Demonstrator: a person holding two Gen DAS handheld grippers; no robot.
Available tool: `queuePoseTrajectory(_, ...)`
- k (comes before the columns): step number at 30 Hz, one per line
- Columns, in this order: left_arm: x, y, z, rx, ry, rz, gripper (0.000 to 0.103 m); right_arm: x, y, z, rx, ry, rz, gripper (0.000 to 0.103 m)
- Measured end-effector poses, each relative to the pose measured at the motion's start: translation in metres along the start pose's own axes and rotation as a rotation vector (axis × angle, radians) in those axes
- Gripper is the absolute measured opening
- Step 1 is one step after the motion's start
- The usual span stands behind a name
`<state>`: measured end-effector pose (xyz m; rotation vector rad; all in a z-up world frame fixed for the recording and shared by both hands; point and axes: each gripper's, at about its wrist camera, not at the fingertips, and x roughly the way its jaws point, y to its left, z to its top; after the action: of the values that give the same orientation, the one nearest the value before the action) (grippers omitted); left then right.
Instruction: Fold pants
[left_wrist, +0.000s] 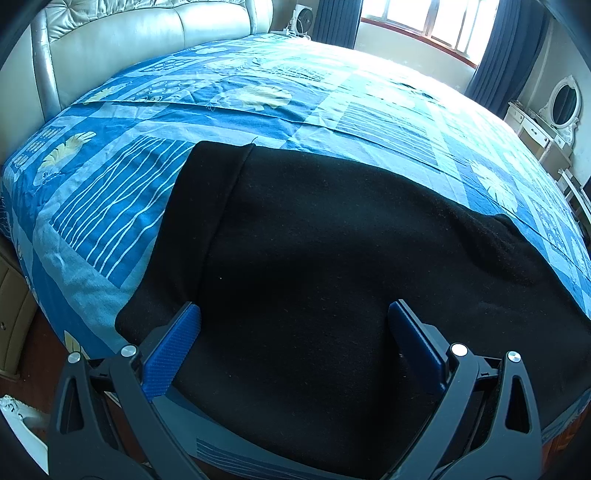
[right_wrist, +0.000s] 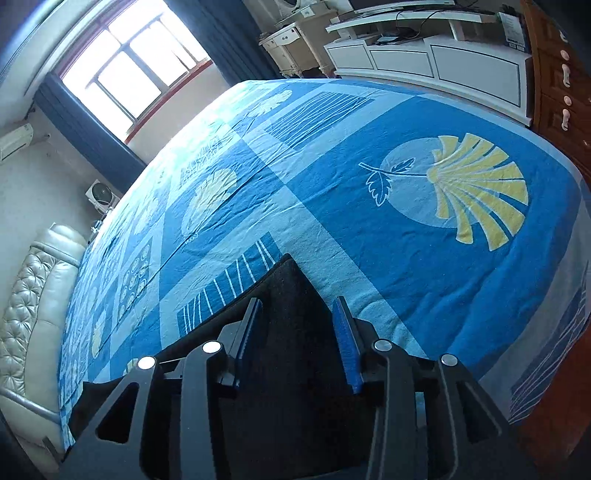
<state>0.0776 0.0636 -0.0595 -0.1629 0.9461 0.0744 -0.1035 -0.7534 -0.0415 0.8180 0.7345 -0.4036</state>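
1. Where the blue patterned bedspread (left_wrist: 258, 110) fills the frame, the black pants (left_wrist: 332, 258) lie lower centre.
2. The left gripper (left_wrist: 293, 317) gapes wide above them.
3. The right gripper (right_wrist: 295, 314) stands apart over a pants corner.

Blue patterned bedspread (left_wrist: 258, 110), cream tufted headboard (left_wrist: 147, 37), bright window (right_wrist: 129, 66) — navy curtains (left_wrist: 506, 55), white dresser (right_wrist: 443, 62)

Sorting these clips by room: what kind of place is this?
A bedroom, most likely: a big bed with a padded headboard, a dressing table with an oval mirror, and curtained windows.
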Motion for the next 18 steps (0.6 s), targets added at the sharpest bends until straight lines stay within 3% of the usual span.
queuePoseTrajectory(4, 0.0, 0.001, 0.0, -0.001, 0.0, 0.002, 0.101, -0.022, -0.027, -0.021, 0.15, 0.004, 0.032, 0.044)
queuePoseTrajectory(9, 0.0, 0.0, 0.0, -0.001, 0.001, 0.002, 0.101, -0.032, -0.031, -0.047, 0.187, 0.016, 0.083, 0.044)
queuePoseTrajectory(14, 0.0, 0.001, 0.0, -0.002, 0.0, 0.001, 0.101, -0.048, -0.033, -0.052, 0.237, -0.065, 0.036, 0.044)
queuePoseTrajectory(18, 0.001, 0.0, 0.0, -0.001, -0.002, 0.004, 0.101, -0.045, -0.032, -0.043, 0.229, -0.066, 0.002, 0.044)
